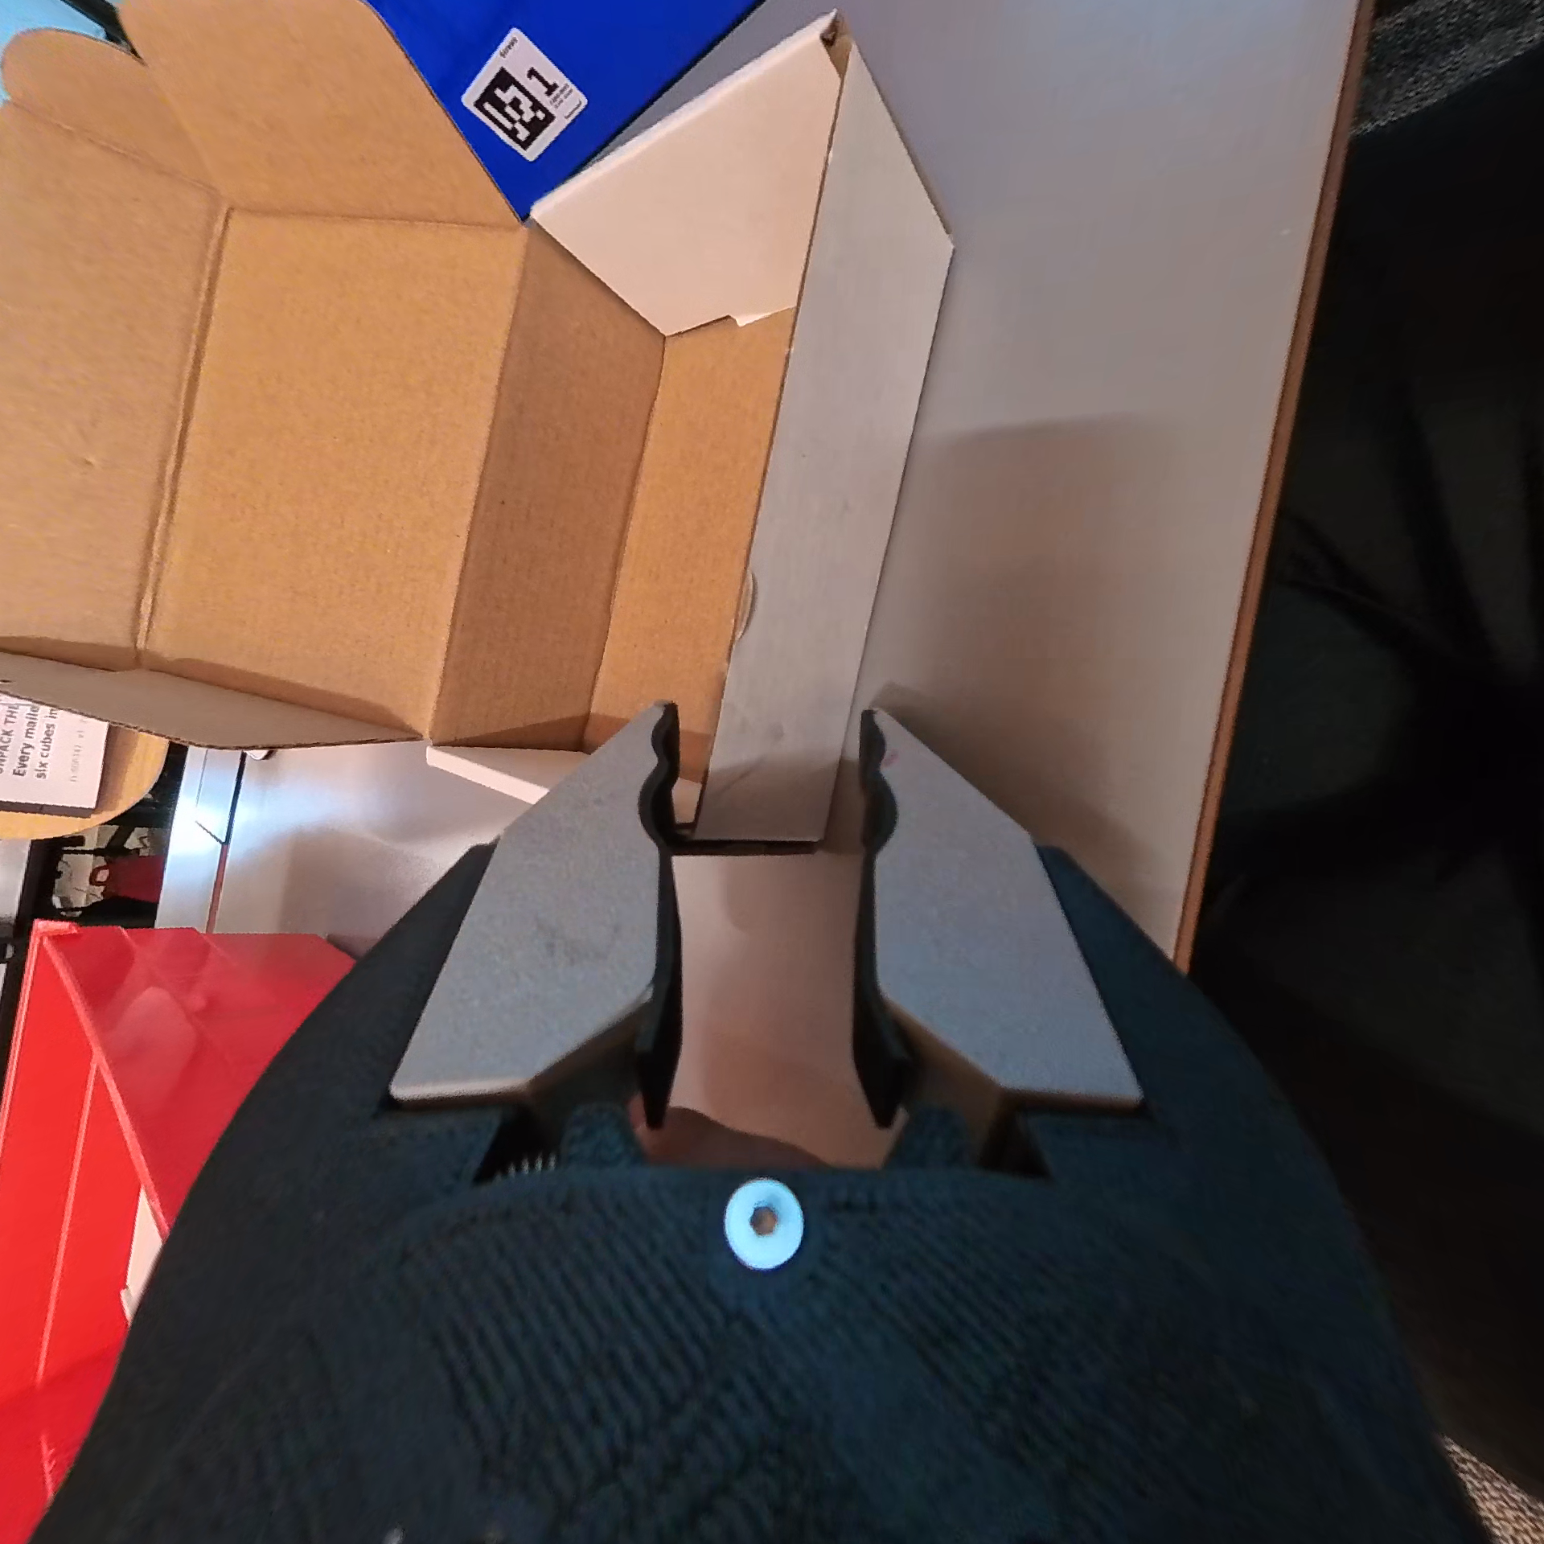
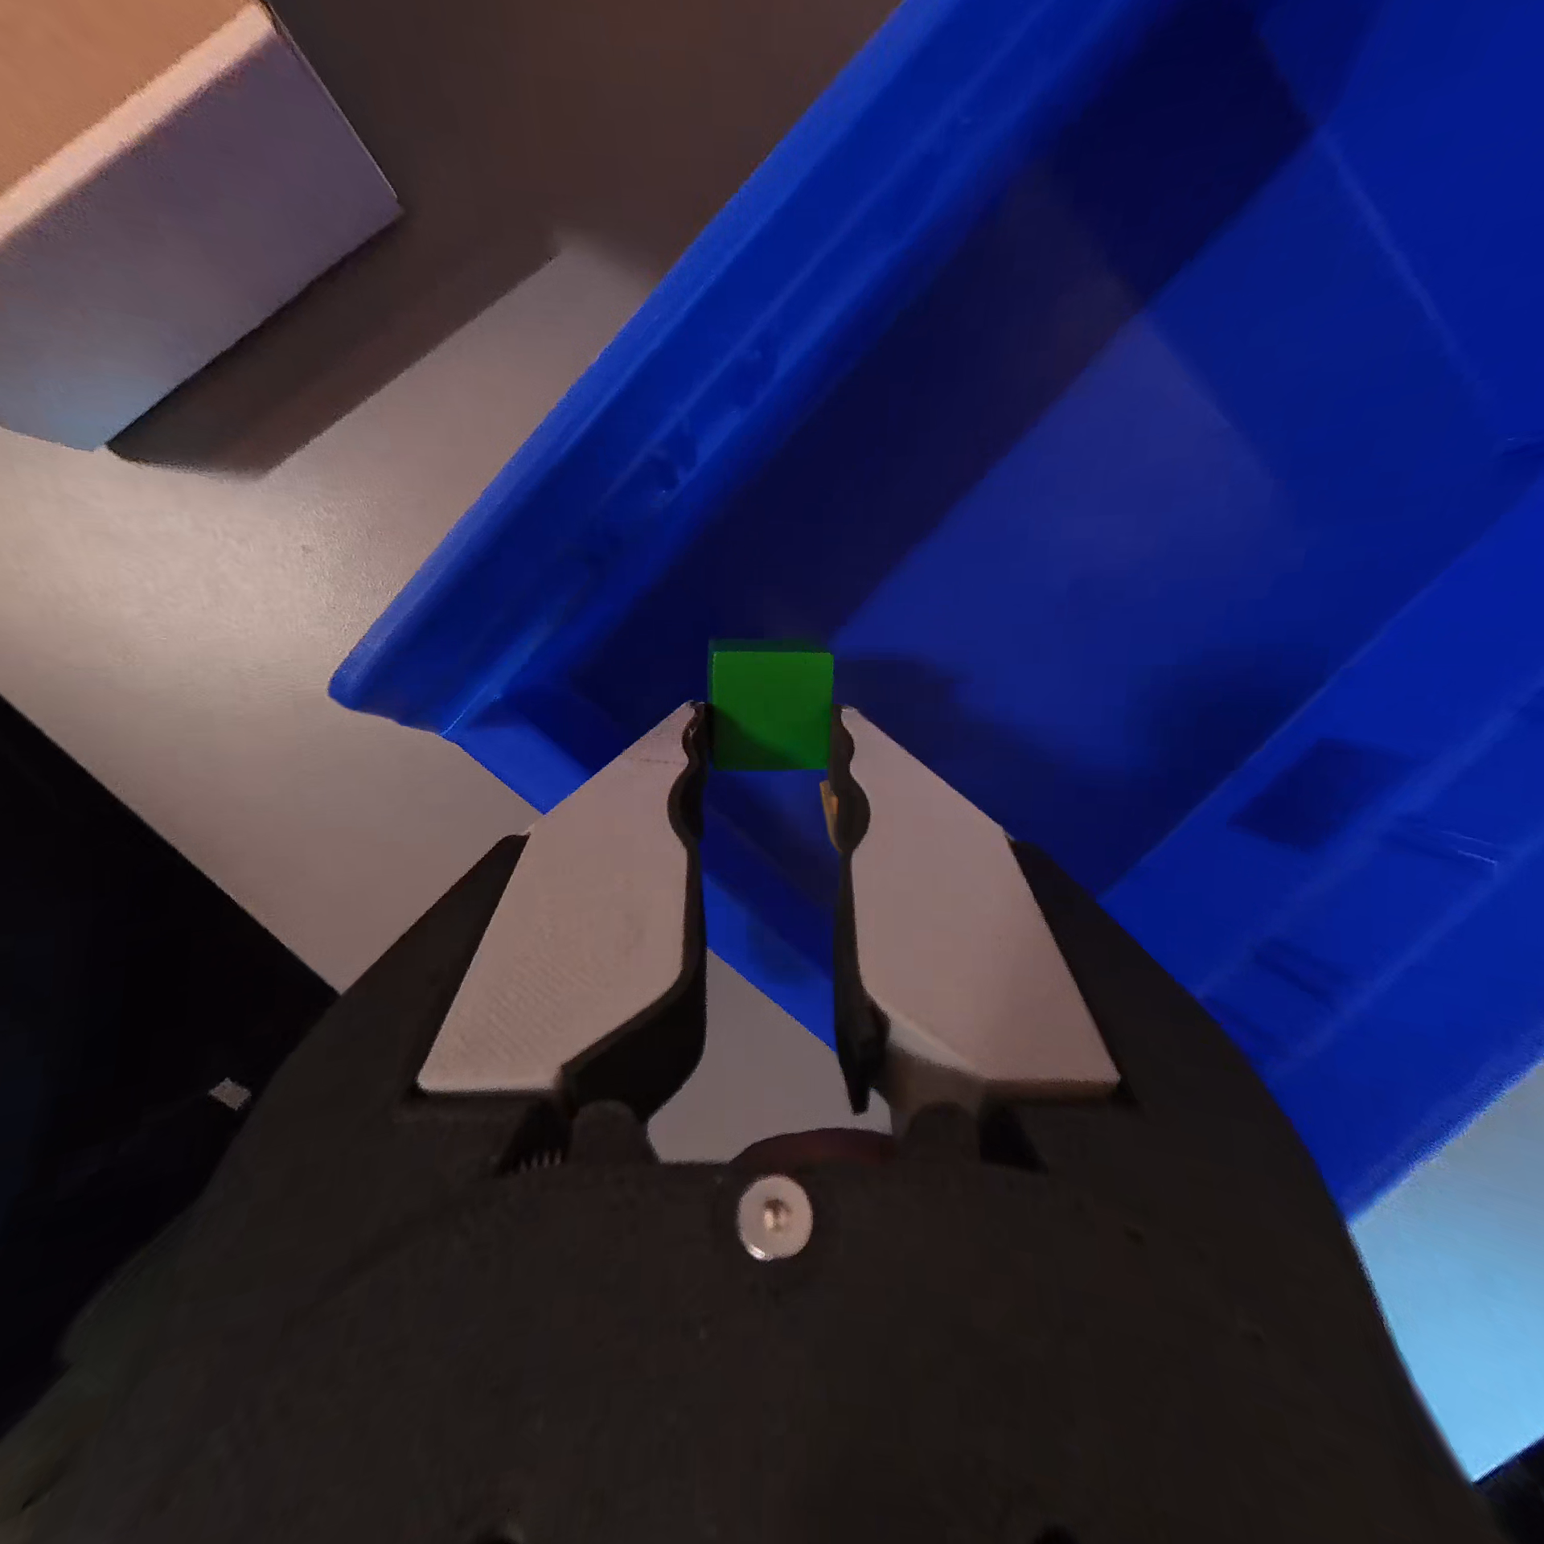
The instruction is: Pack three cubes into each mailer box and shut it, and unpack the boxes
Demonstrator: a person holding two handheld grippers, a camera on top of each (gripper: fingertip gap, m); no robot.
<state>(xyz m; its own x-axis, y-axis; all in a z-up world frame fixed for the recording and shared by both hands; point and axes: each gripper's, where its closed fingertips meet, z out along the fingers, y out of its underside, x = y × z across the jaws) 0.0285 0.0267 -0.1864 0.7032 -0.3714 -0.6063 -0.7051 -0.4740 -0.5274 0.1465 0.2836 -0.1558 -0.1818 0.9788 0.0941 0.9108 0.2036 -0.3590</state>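
Observation:
An open mailer box, brown inside and white outside, fills the upper left of the left wrist view; no cube shows inside it. My left gripper is open, and its fingertips straddle the box's white front flap near its corner. In the right wrist view my right gripper is shut on a green cube, held at the fingertips over the near corner of a blue bin. A white corner of a mailer box shows at the upper left there.
A blue bin with a black-and-white tag stands behind the open box. A red bin sits at the lower left. The white table's edge runs down the right side, with dark floor beyond. A printed paper sheet lies at the left. Across from one pair of fingers to the other is roughly 30 cm.

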